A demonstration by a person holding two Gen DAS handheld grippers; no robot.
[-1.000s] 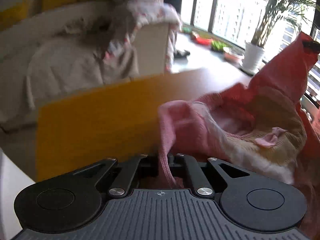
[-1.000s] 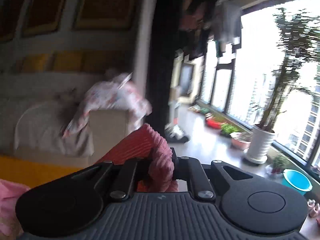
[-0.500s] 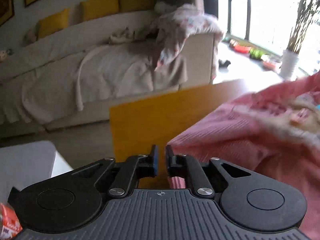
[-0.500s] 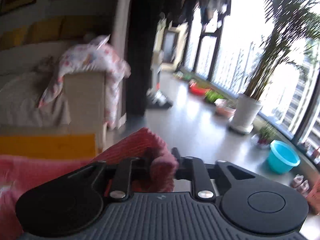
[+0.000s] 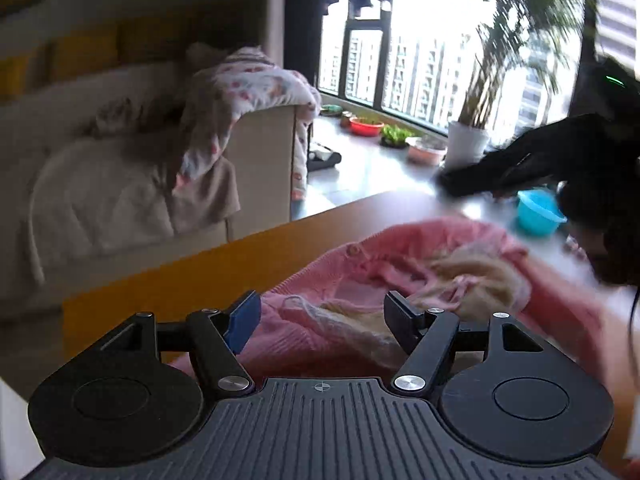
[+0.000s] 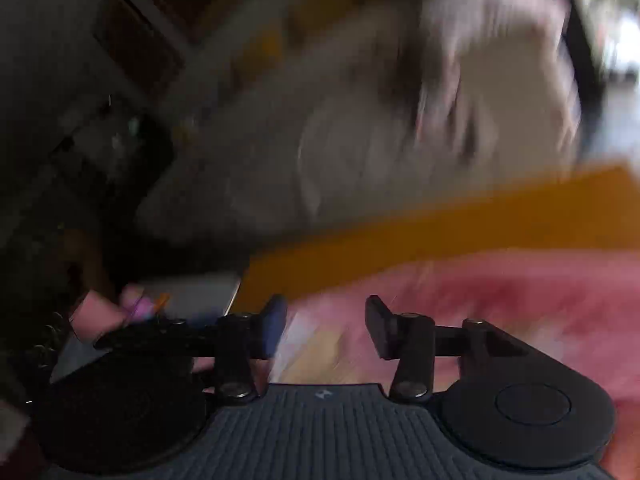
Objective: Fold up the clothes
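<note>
A pink knitted garment (image 5: 420, 276) with a cream lining lies bunched on the yellow table (image 5: 168, 288). My left gripper (image 5: 322, 320) is open just above its near edge and holds nothing. My right gripper (image 6: 326, 326) is open and empty over the same pink garment (image 6: 500, 304); that view is heavily blurred. The right gripper's black body (image 5: 540, 160) shows in the left wrist view, above the garment's far right side.
A beige sofa (image 5: 120, 192) draped with cloths stands behind the table. A potted plant (image 5: 466, 144), bowls and a blue basin (image 5: 538, 214) sit on the floor by the windows. A grey laptop-like slab (image 6: 192, 300) lies left of the table.
Both grippers have let go of the pink garment and opened. The garment has dropped onto the table. The right gripper has swung left and down fast.
</note>
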